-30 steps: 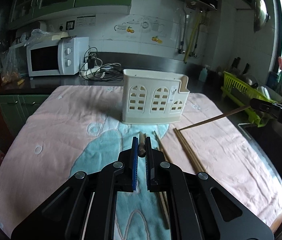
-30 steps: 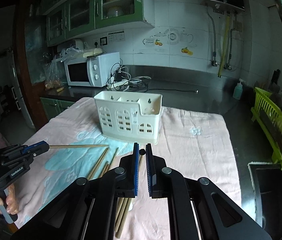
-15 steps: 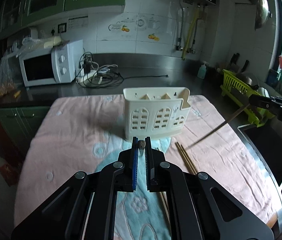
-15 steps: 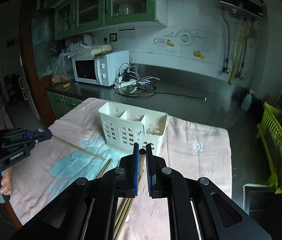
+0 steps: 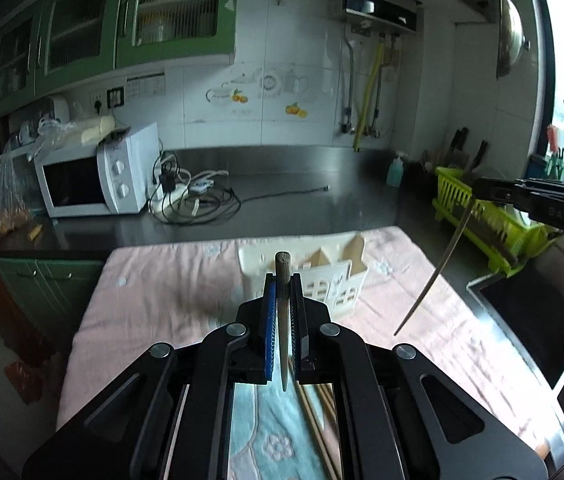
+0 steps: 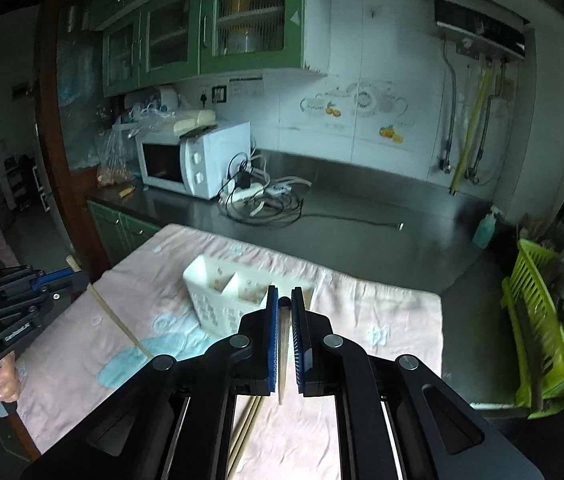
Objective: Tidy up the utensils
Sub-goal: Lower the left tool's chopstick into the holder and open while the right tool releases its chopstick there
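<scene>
Over the pink-and-blue towel-covered table I've got both grippers up in the air, each one clamped on a single chopstick. My left gripper has its blue-padded jaws squeezed tight on a dark-tipped wooden chopstick, butt end poking up past the fingers and the thin end hanging down below them. From the right wrist camera you can see that same stick slanting down off the left tool toward the cloth, not touching it as far as I can tell.

My right gripper is likewise clenched on a pale slim wooden chopstick, and in the left wrist view it dangles tip-down, clear of the towel.

The cream plastic utensil caddy with arched cut-out windows stands upright on the towel just ahead of both sets of jaws, its compartments open at the top. A few loose wooden chopsticks lie flat on the cloth right under the grippers, nearer to me than the caddy.

Background stuff: white microwave on the steel counter, tangle of cables beside it, lime green dish rack off to the right.
</scene>
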A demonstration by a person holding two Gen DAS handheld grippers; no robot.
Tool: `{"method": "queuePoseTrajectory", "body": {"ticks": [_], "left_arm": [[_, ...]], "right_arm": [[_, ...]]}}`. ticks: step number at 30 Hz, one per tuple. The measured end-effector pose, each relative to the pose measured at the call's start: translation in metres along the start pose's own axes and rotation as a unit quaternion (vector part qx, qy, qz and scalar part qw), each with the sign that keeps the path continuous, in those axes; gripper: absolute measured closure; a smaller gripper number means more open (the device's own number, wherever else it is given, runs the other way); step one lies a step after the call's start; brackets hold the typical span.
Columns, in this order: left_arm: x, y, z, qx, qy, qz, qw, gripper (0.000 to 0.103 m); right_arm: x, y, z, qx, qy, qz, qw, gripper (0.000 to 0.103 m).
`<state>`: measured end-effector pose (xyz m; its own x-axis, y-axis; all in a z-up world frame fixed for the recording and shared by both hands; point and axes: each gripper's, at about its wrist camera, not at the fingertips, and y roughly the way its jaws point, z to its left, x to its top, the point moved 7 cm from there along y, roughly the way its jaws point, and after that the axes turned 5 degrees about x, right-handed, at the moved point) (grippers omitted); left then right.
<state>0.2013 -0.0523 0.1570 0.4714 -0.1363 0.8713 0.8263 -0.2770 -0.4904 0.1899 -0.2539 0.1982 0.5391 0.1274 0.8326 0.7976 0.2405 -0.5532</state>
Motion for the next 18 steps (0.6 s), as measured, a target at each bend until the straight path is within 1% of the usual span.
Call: {"method": "queuePoseTrajectory", "body": {"ticks": [4, 6, 10, 13, 15, 18], "left_arm": [[0.033, -0.009, 0.000, 0.002, 0.002, -0.025, 0.9997, 0.098], [0.056, -0.015, -0.001, 0.009, 0.007, -0.045, 0.9989, 0.098], [0.098, -0.014, 0.000, 0.022, 0.009, -0.073, 0.9971, 0.098], [0.127, -0.004, 0.004, 0.032, 0.004, -0.090, 0.9954, 0.098], [0.138, 0.007, 0.006, 0.034, -0.002, -0.092, 0.9952, 0.098], [0.146, 0.028, 0.005, 0.038, -0.002, -0.093, 0.9949, 0.098]], "right_arm": [[0.030, -0.006, -0.007, -0.006, 0.002, -0.024, 1.000, 0.096], [0.046, -0.006, -0.010, -0.008, 0.003, -0.035, 0.999, 0.096], [0.078, 0.003, -0.017, -0.014, 0.006, -0.052, 0.999, 0.096], [0.090, 0.016, -0.019, -0.017, 0.005, -0.055, 0.998, 0.096], [0.096, 0.030, -0.022, -0.023, 0.005, -0.053, 0.998, 0.096], [0.097, 0.049, -0.026, -0.022, 0.010, -0.047, 0.999, 0.096]]}}
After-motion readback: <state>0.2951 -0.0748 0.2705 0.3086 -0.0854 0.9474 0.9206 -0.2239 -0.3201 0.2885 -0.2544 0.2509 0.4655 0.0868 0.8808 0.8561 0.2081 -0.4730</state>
